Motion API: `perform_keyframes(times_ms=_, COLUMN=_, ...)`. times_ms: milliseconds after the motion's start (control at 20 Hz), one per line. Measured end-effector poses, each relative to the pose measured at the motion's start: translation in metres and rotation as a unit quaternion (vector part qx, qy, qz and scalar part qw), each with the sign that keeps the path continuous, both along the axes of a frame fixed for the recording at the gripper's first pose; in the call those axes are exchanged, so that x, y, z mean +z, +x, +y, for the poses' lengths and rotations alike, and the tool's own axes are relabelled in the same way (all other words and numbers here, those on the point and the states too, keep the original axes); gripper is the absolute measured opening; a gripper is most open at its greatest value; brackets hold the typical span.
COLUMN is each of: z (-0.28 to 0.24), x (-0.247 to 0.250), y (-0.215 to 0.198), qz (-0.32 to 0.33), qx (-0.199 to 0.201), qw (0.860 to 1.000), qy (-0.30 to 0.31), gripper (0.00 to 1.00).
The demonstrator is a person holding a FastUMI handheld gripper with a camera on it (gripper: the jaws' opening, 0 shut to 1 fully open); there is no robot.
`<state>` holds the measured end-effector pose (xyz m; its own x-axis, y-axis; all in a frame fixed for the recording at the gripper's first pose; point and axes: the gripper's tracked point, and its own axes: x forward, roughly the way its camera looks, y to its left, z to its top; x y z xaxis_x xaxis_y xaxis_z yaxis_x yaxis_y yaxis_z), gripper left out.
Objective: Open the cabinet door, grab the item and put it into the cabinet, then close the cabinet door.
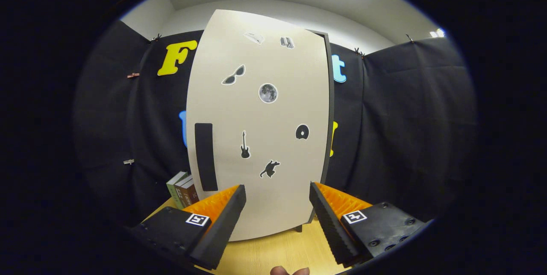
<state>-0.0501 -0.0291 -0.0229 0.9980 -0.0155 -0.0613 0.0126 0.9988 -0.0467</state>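
Facing the tall beige cabinet door (260, 138) squarely, the hand-held gripper (277, 202) had its two ridged fingers spread wide apart with nothing between them but open air and the lower part of that door. The door looked shut or very nearly so, its flat pale panel standing upright on the light wooden tabletop (277, 251), just ahead of the fingertips and not touching them. A long black vertical bar handle (205, 156) sat near the door's left edge, ahead of the left finger and a little above its tip. The panel carried a scatter of small stickers: a pair of sunglasses (233, 75), a round grey moon (268, 93), a black guitar (244, 145), a black cat-like shape (269, 168) and a black disc shape (302, 132) (two more near the top were too small to make out). Along the door's right edge a dark side wall of the cabinet (330, 108) showed as a thin strip. Beside the cabinet to the left, beyond the left finger, a few upright books with green and brown spines (183, 189) stood on the table, close against the cabinet's lower corner; whether they were the item to be stowed could not be told. A bit of a fingertip (289, 271) of the person holding the tool showed below, between the two fingers.
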Motion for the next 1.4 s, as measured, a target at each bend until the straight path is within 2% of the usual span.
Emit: perform_keyframes(times_ms=1400, z=0.0021, x=0.0026, y=0.0014, qz=-0.008, qx=-0.003, qw=1.000, qy=-0.007, gripper=0.97)
